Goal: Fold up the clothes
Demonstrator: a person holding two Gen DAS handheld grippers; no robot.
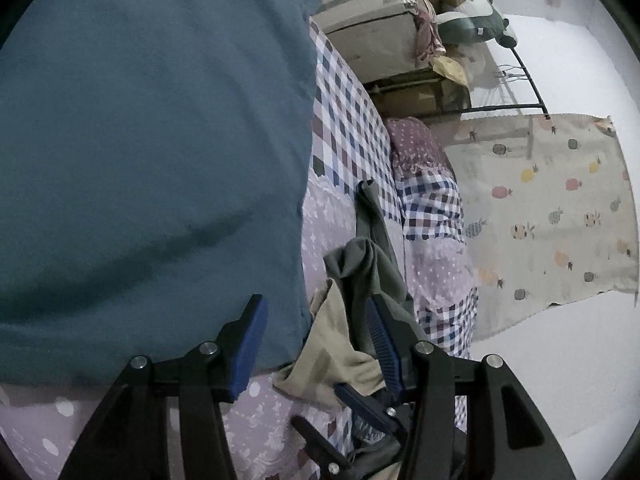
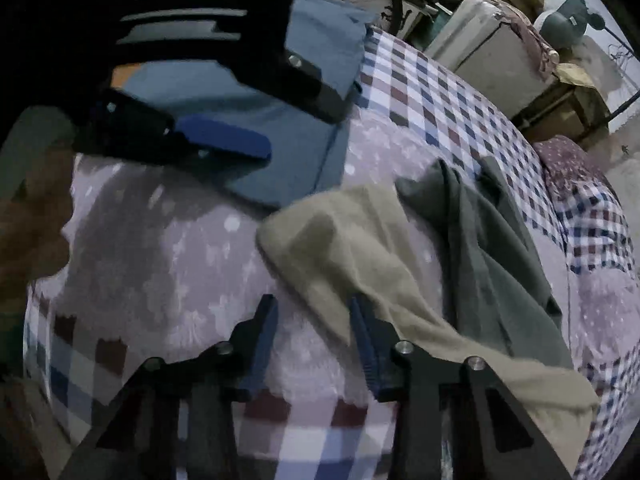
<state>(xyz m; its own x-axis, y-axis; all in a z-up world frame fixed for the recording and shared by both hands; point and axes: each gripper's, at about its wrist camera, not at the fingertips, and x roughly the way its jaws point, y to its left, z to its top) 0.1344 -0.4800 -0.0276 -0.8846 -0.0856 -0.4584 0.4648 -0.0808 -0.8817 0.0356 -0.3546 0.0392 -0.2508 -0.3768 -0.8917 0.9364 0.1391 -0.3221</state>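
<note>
1. On the patchwork bedspread, three garments: a blue one lying flat with squared edges at the far left, folded by the look of it; a beige one and an olive one heaped loosely just beside it, overlapping each other.

2. Left gripper: spread wide, nothing pinched; hovering low at the near edge of the blue garment, with the beige cloth bunched between the tips and the olive cloth draped past the right finger.

3. Right gripper: spread too, holding nothing; right fingertip touching or just under the near edge of the beige garment, exact contact hard to tell through blur.

4. Handling, as a judgement: all three soft, light, limp knit or woven cloth; no stiffness, so drooping and bunching likely when lifted by a single point; little risk of damage, some risk of dragging the neighbour along where beige and olive overlap.

5. Where to take hold: best at a hem or corner of the beige piece, near its free edge facing the right gripper, clear of the olive layer; a second pinch along the same edge for spreading flat. Seams and sleeves hidden in the folds, so exact corners not discernible.
</note>
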